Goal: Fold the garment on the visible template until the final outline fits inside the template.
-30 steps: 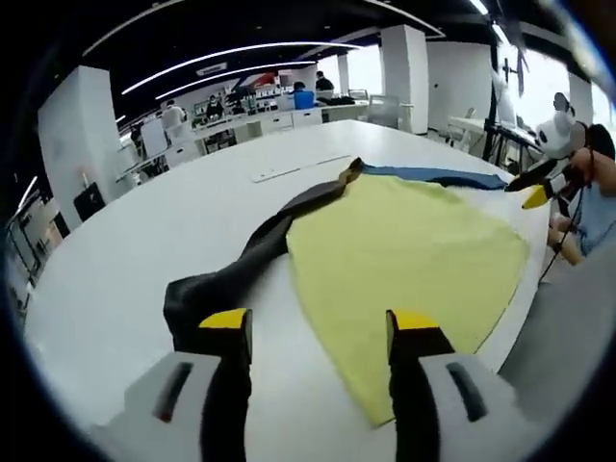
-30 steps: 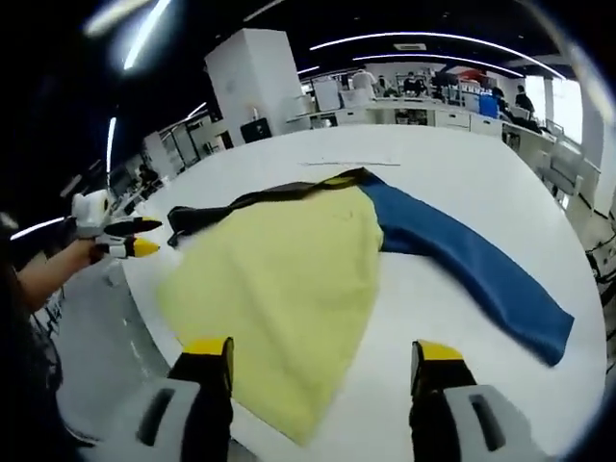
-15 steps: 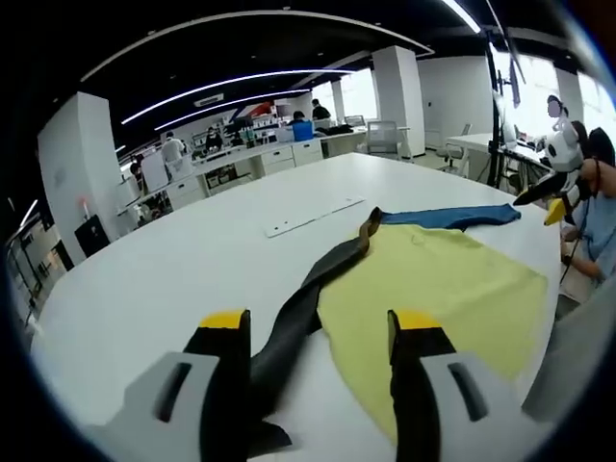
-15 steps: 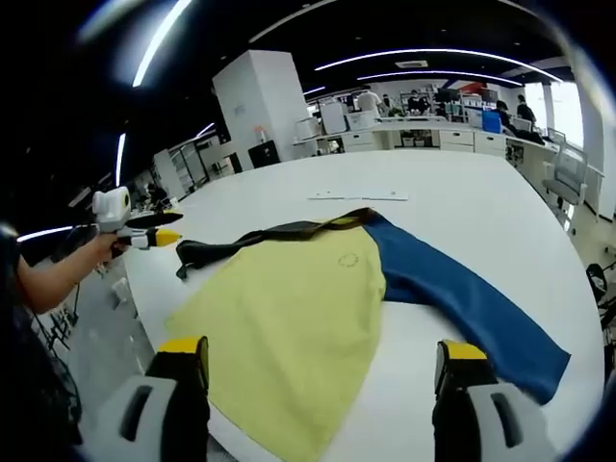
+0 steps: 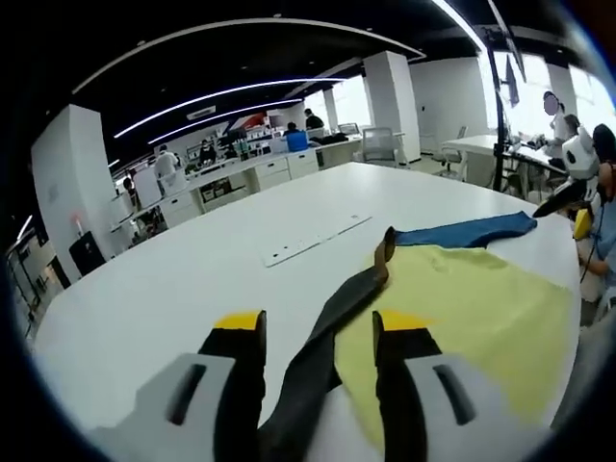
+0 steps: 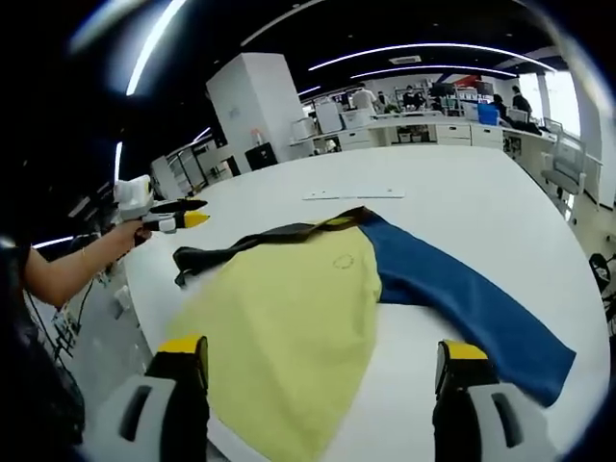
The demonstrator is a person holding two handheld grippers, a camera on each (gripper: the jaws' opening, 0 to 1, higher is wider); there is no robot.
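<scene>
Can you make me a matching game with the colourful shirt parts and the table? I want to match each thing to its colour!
Things:
1. middle of the shirt
2. one sleeve
3. other sleeve
4. table

Colours:
A. white
B. black
C. yellow
D. blue

Right pairs: 1-C, 2-D, 3-B, 4-A

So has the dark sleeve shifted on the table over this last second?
Cannot tell. The dark sleeve lies stretched left of the yellow body as before, in the right gripper view; the views shifted because the cameras moved.
</scene>
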